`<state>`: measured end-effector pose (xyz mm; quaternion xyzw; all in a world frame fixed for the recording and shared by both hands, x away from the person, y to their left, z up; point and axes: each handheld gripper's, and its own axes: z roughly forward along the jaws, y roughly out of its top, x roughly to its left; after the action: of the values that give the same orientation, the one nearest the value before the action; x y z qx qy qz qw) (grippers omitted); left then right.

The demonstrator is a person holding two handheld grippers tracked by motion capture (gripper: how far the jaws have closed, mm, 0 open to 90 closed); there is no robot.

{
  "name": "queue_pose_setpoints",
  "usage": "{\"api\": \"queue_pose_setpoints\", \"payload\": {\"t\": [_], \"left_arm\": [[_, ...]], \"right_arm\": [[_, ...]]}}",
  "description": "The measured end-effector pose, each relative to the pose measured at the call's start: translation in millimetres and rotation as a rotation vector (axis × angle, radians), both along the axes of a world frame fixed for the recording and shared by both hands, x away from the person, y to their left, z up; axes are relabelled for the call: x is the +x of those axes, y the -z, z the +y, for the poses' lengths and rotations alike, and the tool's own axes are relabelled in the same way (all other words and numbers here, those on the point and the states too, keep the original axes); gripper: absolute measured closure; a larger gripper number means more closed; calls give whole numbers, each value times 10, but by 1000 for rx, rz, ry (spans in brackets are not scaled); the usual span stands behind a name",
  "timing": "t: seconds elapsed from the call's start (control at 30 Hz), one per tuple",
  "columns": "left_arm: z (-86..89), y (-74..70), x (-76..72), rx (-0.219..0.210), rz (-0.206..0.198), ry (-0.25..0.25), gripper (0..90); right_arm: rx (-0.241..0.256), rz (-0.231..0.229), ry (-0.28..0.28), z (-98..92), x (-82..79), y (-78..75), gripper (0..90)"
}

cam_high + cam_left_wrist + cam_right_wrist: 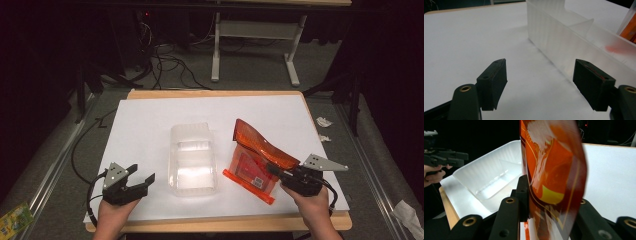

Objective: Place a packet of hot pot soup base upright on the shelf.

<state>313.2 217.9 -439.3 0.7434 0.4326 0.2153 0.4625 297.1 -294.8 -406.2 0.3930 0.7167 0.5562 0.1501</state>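
High view, right gripper [278, 174] jaws clamped on glossy orange pouch [256, 155], frosted plastic tub [192, 158] beside it on white table [150, 120], left gripper [142, 181] jaws apart, cables on floor behind.

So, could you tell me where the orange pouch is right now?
In the high view, the orange pouch sits right of centre on the white table, just right of the clear tray, with the right gripper shut on its edge.

Bright overhead-lit white table [150, 120], dark surroundings, soft blurry close-ups
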Motion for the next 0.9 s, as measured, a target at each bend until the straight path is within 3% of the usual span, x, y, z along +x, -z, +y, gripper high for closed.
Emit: {"api": "queue_pose_setpoints", "payload": {"t": [0.2,0.57,0.9], "left_arm": [[-5,55,31,0,13,11,278],[-7,47,31,-12,-15,30,268],[19,38,22,-21,-21,37,266]], "right_arm": [[2,-20,13,47,-20,-59,724],[8,-95,72,-8,-86,-260,726],[-1,-123,102,71,-32,-458,726]]}}
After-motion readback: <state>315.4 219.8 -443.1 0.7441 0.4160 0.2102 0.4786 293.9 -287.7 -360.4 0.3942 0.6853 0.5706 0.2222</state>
